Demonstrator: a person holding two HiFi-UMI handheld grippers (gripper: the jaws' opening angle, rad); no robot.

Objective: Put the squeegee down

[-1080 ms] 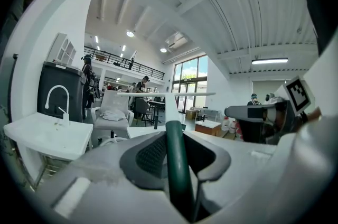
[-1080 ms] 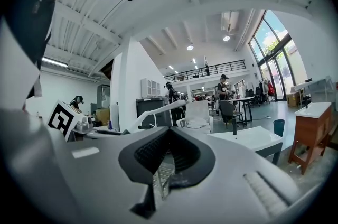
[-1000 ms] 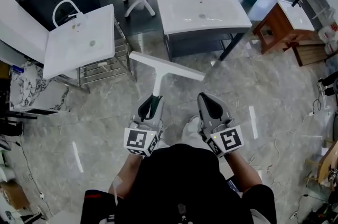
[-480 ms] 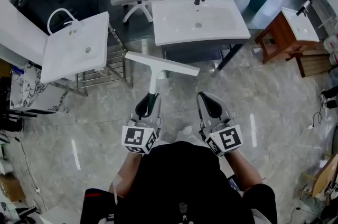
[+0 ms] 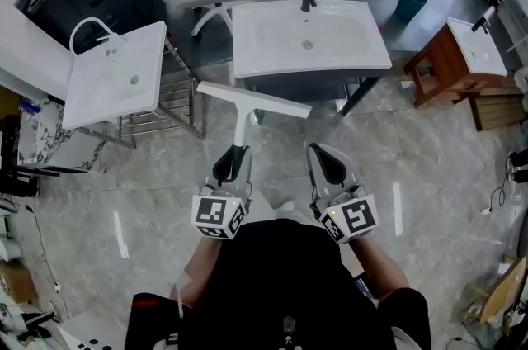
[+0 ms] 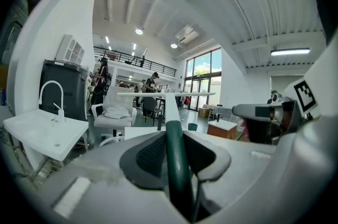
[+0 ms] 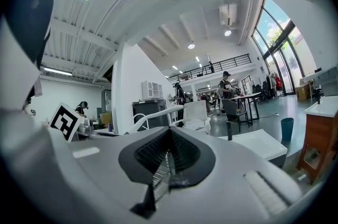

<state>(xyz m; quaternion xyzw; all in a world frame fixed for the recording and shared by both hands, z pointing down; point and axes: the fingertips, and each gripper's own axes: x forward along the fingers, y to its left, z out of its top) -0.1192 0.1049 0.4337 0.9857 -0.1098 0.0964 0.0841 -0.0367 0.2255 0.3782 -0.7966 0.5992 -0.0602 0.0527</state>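
1. Head view: the left tool is clamped on the dark green handle of the squeegee. The squeegee juts out level ahead of the person, with its white blade crosswise above the floor.
2. The left gripper view shows the same grip, with the pads pressed on the handle from both sides.
3. The right tool has its pads drawn together on nothing and hangs beside the left one.
4. A second ago, a clear strip of floor lay between the blade and the middle washbasin. Now the blade lies just short of its front edge.
5. Both tools sit where they did relative to the body, so the person has walked forward.
6. The squeegee is still being carried and is not yet set down. The washbasin looks to be the likely spot for it.
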